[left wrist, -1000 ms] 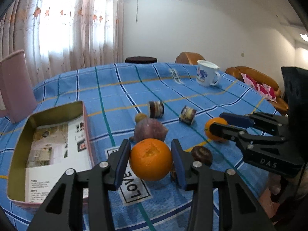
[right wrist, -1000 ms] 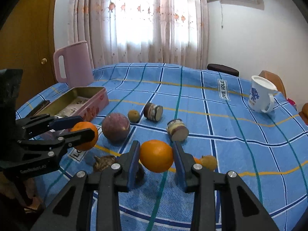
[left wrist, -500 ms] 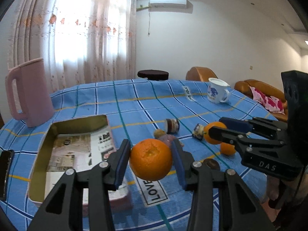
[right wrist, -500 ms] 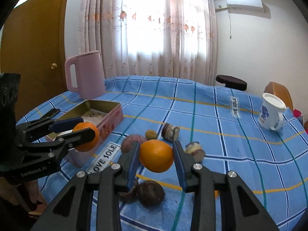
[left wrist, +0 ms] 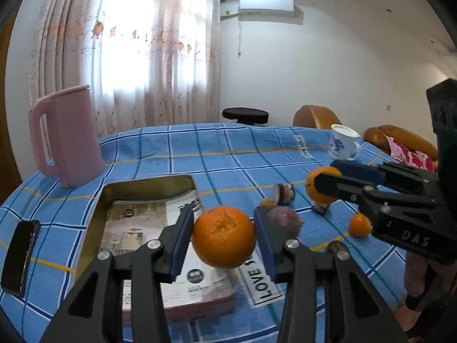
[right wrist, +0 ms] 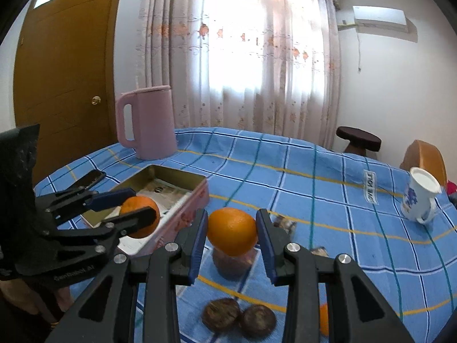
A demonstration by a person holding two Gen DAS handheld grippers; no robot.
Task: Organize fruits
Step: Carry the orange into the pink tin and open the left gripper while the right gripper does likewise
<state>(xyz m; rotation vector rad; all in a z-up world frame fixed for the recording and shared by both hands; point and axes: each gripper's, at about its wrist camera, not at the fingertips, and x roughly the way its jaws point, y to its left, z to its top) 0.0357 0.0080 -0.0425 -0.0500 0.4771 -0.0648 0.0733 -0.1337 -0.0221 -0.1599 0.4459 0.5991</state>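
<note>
Your left gripper clamps an orange above the tin's near corner | your right gripper clamps a second orange, hiding half the purple fruit | brown fruits blurred.

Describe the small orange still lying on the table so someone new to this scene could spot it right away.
Start at the blue checked tablecloth and go to the loose items right of the open tin. The small orange lies on the cloth below the right claw, between the purple fruit and a dark brown one. It is the only orange not held, and smaller than both.
</note>
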